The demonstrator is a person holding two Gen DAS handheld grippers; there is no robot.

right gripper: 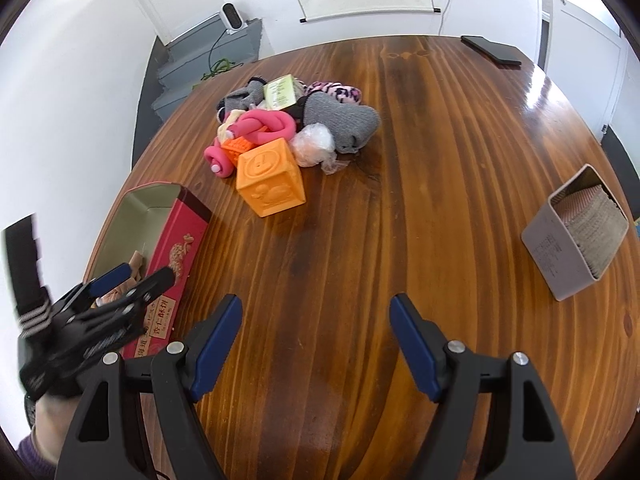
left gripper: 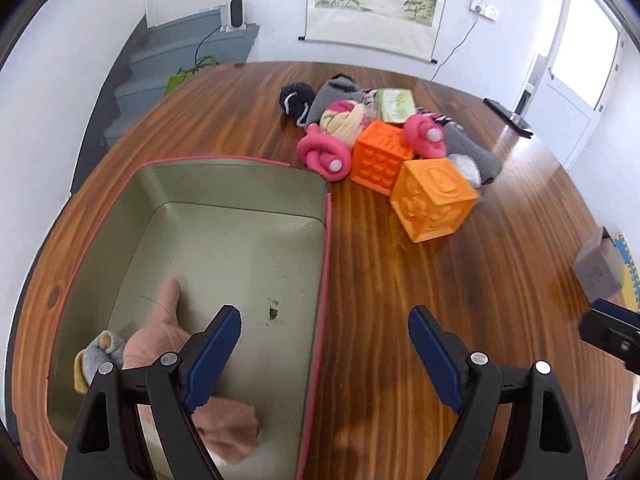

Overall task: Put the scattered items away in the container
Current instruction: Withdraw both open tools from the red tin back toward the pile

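Two embossed orange rubber cubes (left gripper: 434, 199) are lying ahead of the empty, spread left gripper (left gripper: 325, 354); the red rectangular tin (left gripper: 224, 216) is sitting under its left finger.

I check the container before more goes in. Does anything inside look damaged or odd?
Yes. The red tin has dark scuff marks on its bare floor, beside the pink sock. They look like chipped lining or dirt; I cannot tell which.

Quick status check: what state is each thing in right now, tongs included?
Red tin: open, pink cloth and a grey-yellow item inside.
Left tongs: open, empty, over the tin's edge.
Right tongs: open, empty, over bare table.
Light orange cube: on the table, beside the pile.
Grey box: tipped on its side.
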